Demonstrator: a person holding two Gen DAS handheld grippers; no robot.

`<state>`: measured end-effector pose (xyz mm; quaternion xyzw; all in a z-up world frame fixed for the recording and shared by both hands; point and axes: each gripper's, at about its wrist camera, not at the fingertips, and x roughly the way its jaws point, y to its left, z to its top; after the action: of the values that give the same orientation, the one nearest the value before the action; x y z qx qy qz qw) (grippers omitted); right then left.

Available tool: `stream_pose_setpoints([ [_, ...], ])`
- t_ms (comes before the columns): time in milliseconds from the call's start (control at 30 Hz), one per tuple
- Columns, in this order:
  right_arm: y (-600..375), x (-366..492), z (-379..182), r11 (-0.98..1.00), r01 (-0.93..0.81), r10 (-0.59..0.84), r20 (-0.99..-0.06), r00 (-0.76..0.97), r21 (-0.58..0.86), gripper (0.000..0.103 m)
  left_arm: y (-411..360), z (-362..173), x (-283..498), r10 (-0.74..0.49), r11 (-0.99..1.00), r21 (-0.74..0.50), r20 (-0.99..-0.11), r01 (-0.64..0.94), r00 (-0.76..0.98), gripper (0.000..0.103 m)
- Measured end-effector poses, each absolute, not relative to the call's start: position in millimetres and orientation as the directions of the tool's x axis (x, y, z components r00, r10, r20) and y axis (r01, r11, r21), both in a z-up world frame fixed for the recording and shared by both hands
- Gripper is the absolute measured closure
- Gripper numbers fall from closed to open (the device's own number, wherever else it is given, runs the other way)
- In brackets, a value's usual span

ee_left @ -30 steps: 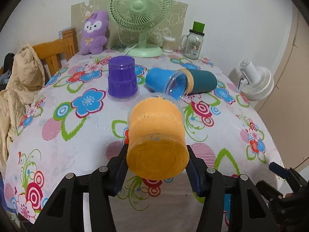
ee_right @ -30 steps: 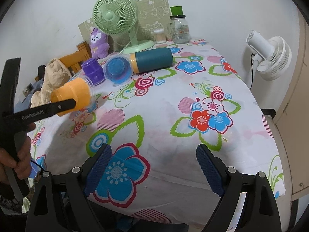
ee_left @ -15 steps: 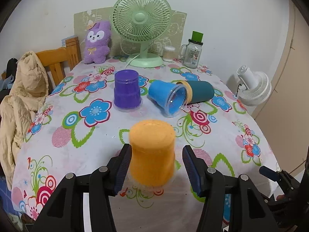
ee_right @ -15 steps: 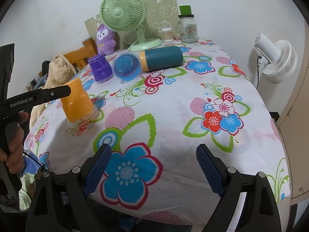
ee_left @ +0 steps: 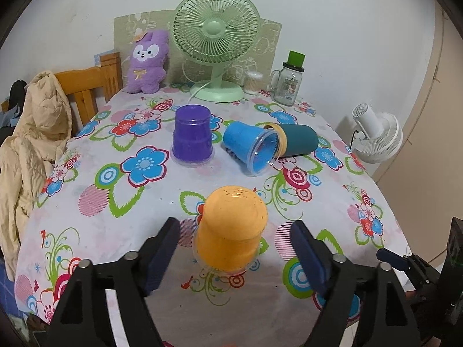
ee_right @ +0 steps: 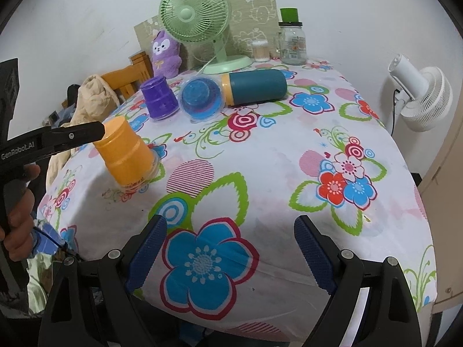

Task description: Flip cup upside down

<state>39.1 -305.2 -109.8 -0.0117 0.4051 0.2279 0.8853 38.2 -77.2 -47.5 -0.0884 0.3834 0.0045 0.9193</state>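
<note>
Floral-clothed surface [ee_left: 162, 211] is seen. At its far edge are set a green fan [ee_left: 215, 43], purple plush [ee_left: 147, 60], swab jar [ee_left: 253, 82] and green-lidded glass jar [ee_left: 288, 84]. A beige jacket [ee_left: 31, 133] is draped over a wooden chair [ee_left: 86, 86]. A white fan [ee_left: 376, 136] is seen beside the surface.

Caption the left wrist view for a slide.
Open left gripper straddles the orange cup, standing upside down on the floral tablecloth.

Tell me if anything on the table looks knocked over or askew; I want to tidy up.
Two things lie on their sides mid-table: the blue cup, mouth open toward the camera, and the teal bottle right behind it. The orange cup and purple cup stand mouth-down.
</note>
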Motion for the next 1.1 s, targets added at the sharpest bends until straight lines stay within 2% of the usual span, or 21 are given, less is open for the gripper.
stream_pose_setpoints([
  [600, -257.7, 57.2, -84.8, 0.869, -0.481, 0.409, -0.71, 0.573, 0.112, 0.012, -45.7, -42.7, 29.8, -0.021, 0.978, -0.163, -0.697, -0.13, 0.717, 0.006],
  [1100, -215.3, 61.1, -50.5, 0.857, -0.514, 0.387, -0.687, 0.614, 0.024, 0.012, -18.8, -35.2, 23.3, 0.015, 0.972, -0.162, -0.679, -0.169, 0.734, 0.005],
])
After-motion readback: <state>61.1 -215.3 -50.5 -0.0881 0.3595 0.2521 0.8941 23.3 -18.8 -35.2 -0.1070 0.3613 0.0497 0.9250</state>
